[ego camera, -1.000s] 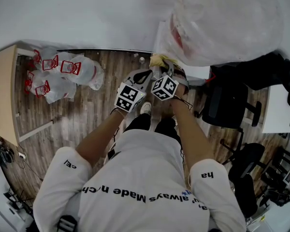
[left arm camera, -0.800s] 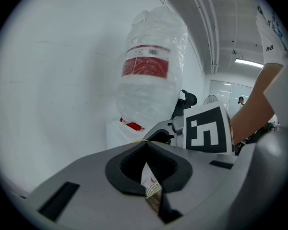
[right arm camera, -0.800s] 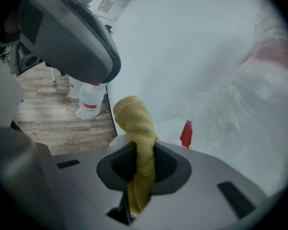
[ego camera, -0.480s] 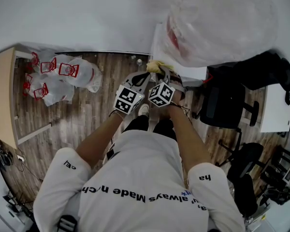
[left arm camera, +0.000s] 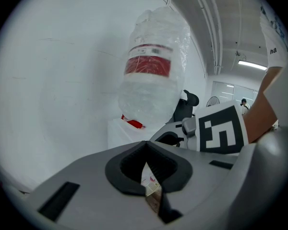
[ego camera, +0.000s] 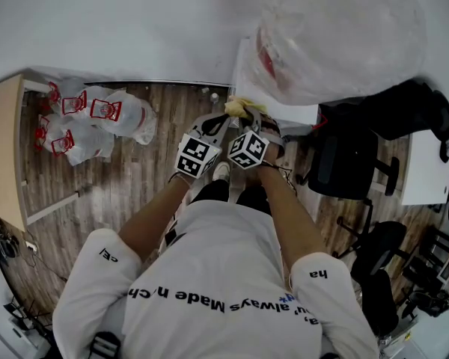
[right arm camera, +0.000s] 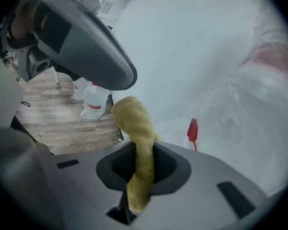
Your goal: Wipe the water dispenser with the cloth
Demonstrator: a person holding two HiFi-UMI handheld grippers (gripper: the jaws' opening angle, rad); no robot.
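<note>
The water dispenser (ego camera: 247,66) is a white cabinet against the wall, topped by a big plastic-wrapped bottle (ego camera: 337,36). Both grippers are held close together in front of its near left corner. My right gripper (ego camera: 256,114) is shut on a yellow cloth (ego camera: 239,107), which stands up out of the jaws (right arm camera: 137,128) beside the red tap (right arm camera: 193,128). My left gripper (ego camera: 223,118) is shut on a small printed tag (left arm camera: 151,186). That view does not show whether the tag is joined to the cloth. The bottle (left arm camera: 151,80) rises ahead of it.
White plastic bags with red print (ego camera: 97,114) lie on the wooden floor to the left. A black office chair (ego camera: 352,163) stands right of the dispenser, a wooden desk (ego camera: 4,148) at far left, a white table (ego camera: 426,163) at far right. Water jugs (right arm camera: 93,102) sit on the floor.
Both grippers have shifted slightly left and drawn closer together by the dispenser's corner. The cloth has stayed in the right jaws.
</note>
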